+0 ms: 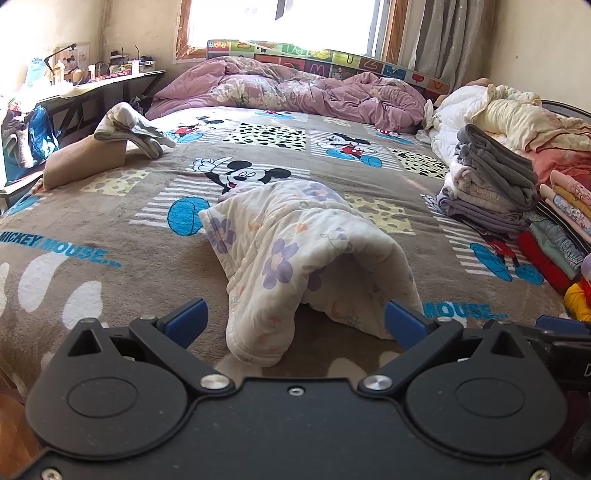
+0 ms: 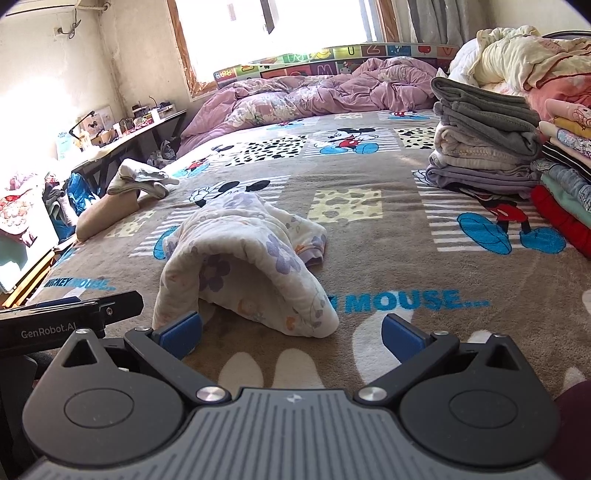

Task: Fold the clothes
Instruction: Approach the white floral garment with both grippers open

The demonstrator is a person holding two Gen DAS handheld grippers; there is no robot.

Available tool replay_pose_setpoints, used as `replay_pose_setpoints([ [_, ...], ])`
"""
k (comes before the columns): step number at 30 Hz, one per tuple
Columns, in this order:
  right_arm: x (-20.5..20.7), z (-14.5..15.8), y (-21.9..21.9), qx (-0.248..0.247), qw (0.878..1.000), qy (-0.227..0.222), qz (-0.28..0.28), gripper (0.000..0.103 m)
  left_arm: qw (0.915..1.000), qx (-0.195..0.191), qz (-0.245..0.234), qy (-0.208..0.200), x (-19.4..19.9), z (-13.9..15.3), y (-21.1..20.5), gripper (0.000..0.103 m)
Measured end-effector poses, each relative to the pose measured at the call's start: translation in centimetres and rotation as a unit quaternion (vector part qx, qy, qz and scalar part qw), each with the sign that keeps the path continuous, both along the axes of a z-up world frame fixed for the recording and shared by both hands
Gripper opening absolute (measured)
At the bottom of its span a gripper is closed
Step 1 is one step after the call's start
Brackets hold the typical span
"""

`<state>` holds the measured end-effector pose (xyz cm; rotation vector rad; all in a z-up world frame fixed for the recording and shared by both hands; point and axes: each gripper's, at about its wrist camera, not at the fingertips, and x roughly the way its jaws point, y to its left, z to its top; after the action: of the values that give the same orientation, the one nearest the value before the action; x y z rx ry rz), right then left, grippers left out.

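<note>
Left wrist view looks across a bed (image 1: 110,206) covered by a brown Mickey Mouse blanket (image 1: 332,173), with the left tongs (image 1: 294,321) spread wide and gripping nothing. A white floral garment (image 1: 295,240) lies humped on the blanket just ahead of them, its near edge drooping between the blue fingertips (image 1: 186,319) without being pinched. Right wrist view shows the same garment (image 2: 243,258) slightly left of centre, arched like a small tunnel, with the right tongs (image 2: 291,338) also released and bare; their left pad (image 2: 181,334) sits just beside the cloth's near corner. A crumpled pink quilt (image 1: 295,90) lies along the far end of the bed below a bright window (image 1: 280,18), in front of a colourful alphabet mat (image 1: 332,59) propped against the wall. On the right side a stack of folded grey and lilac clothes (image 2: 484,147) stands beside a second pile of folded clothes in mixed colours (image 2: 565,188), with loose cream bedding (image 2: 517,62) heaped behind. Near the bed's left edge lie a tan roll (image 1: 85,162) and a pale bundle (image 1: 133,129) resting on it. Beyond, a dark tabletop (image 1: 92,83) along the left wall carries small clutter, and grey curtains (image 1: 450,37) hang right of the window.
</note>
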<state>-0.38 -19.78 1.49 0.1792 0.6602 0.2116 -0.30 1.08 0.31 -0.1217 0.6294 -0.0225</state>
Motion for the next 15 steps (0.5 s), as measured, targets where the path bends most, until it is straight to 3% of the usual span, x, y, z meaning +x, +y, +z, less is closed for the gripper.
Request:
replay_pose_setpoints([
  [15, 0.58, -0.45, 0.08, 0.017, 1.000, -0.010, 0.014, 0.103, 0.9999, 0.002, 0.002, 0.013, 0.87, -0.53, -0.01, 0.103],
])
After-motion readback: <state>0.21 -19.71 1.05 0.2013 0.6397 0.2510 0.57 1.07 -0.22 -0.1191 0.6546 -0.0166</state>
